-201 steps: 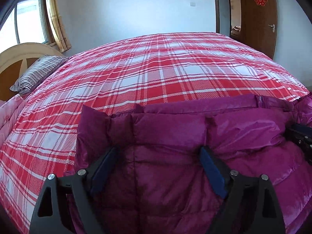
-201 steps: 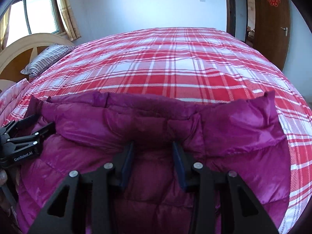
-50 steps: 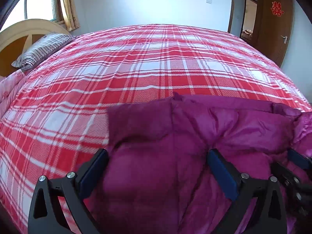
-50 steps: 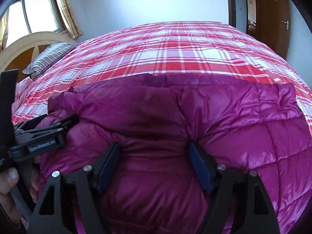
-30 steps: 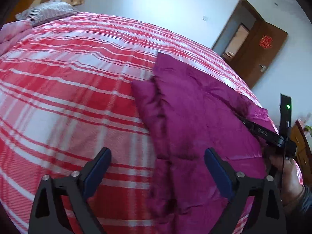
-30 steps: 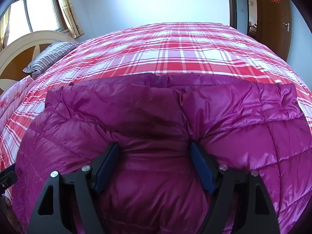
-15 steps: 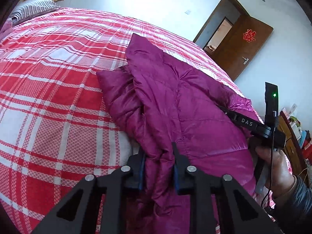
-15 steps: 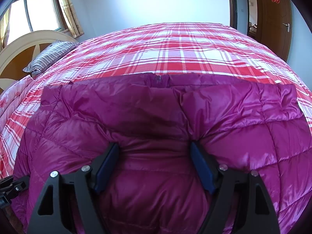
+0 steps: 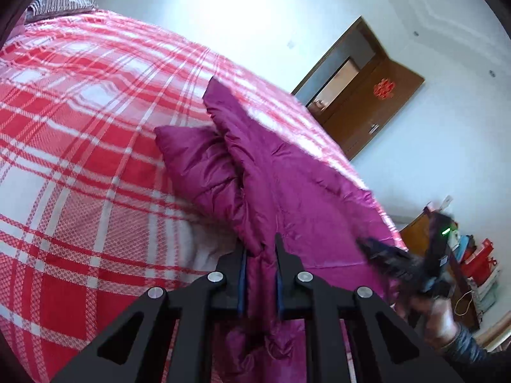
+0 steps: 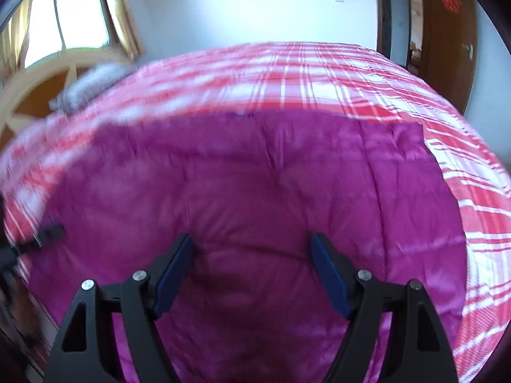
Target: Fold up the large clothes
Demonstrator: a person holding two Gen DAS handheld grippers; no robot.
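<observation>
A magenta quilted down jacket (image 9: 287, 198) lies on the red plaid bed (image 9: 80, 146). My left gripper (image 9: 259, 255) is shut on the jacket's left edge and lifts that fold off the bedspread. A sleeve (image 9: 198, 162) lies flat under the raised edge. The other gripper (image 9: 392, 261) shows blurred at the right of the left wrist view. In the right wrist view the jacket (image 10: 255, 191) fills the middle. My right gripper (image 10: 254, 255) is open just above it, holding nothing. The picture there is motion blurred.
A striped pillow (image 9: 57, 0) and wooden headboard (image 10: 41, 76) are at the bed's far left. A brown door (image 9: 370, 102) stands beyond the bed. A shelf with red boxes (image 9: 479, 261) is at the right.
My left gripper has lifted the jacket's left edge higher and tilted. My right gripper has moved, blurring its view, and stays open.
</observation>
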